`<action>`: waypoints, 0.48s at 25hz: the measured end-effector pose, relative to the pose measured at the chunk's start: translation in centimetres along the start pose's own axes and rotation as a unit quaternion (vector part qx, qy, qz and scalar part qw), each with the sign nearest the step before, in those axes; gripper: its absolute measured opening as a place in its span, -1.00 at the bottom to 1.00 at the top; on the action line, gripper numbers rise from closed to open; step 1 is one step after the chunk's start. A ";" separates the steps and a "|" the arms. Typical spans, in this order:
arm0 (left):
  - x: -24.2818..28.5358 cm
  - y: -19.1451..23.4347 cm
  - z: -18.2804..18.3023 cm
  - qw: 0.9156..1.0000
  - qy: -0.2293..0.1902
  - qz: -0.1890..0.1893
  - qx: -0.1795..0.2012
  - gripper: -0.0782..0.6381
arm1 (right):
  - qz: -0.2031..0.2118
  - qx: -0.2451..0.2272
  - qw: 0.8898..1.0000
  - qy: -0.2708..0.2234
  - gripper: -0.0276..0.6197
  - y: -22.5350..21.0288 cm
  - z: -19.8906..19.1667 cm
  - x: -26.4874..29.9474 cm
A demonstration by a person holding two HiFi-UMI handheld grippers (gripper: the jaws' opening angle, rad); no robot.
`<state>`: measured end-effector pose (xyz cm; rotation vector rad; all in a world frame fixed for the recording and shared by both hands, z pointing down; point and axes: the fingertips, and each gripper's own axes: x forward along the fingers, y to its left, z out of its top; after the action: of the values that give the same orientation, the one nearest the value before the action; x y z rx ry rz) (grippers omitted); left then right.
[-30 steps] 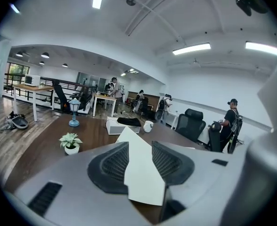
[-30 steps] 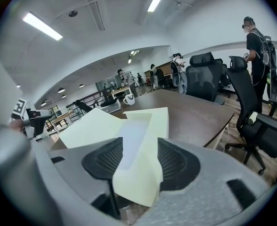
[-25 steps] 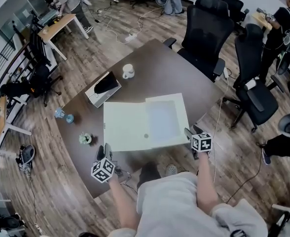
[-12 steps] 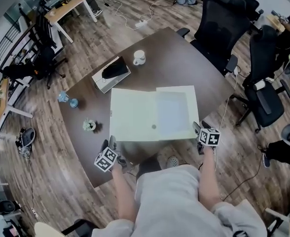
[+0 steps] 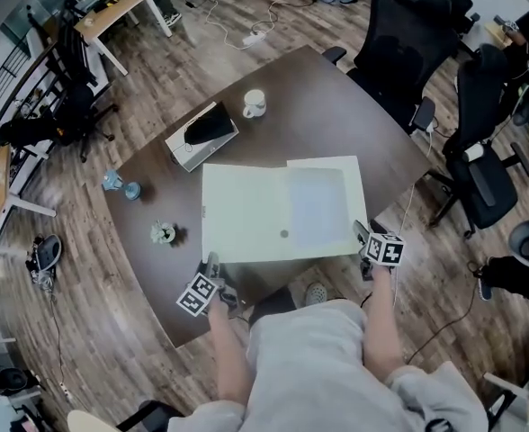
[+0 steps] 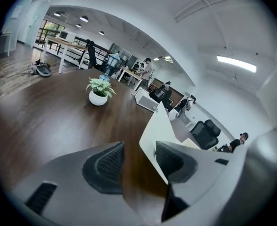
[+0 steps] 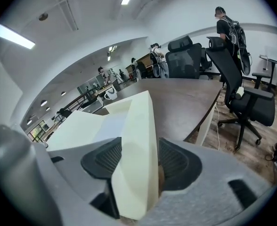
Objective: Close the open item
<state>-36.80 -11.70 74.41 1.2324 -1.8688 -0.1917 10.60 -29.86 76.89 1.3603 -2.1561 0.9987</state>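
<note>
The dark curved table (image 5: 336,106) is carrying the open pale box (image 5: 246,214), which is lying flat with its near edge close to the table's near rim. The right gripper (image 5: 363,235) is clamping the box's near right corner wall. The left gripper (image 5: 213,265) is hovering with jaws apart at the near left corner, bare tabletop stretching leftward toward a small potted plant (image 5: 163,233)

tiny blue objects (image 5: 121,186) unidentifiable, table (image 5: 336,106) edge behind person (image 5: 318,358)
</note>
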 end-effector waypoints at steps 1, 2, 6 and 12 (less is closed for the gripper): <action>0.2 -0.2 -0.3 1.000 0.001 -0.010 -0.007 -0.22 | 0.001 0.001 1.000 0.000 -0.14 0.1 0.0 0.0; 0.4 -0.4 -0.6 1.000 0.002 -0.020 -0.012 -0.23 | 0.001 0.001 1.000 0.000 -0.16 0.2 0.1 -0.1; 1.0 -1.6 -1.1 0.998 0.000 -0.057 -0.029 -0.24 | 0.002 -0.004 1.000 0.001 -0.20 0.5 0.3 -0.1; 1.8 -3.4 -1.2 0.996 -0.021 -0.074 -0.036 -0.63 | 0.013 -0.001 1.000 -0.002 -0.26 0.9 0.1 0.0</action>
<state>-33.91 -14.51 74.31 1.3275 -1.7917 -0.3646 9.81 -29.65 76.53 1.3386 -2.1823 1.0047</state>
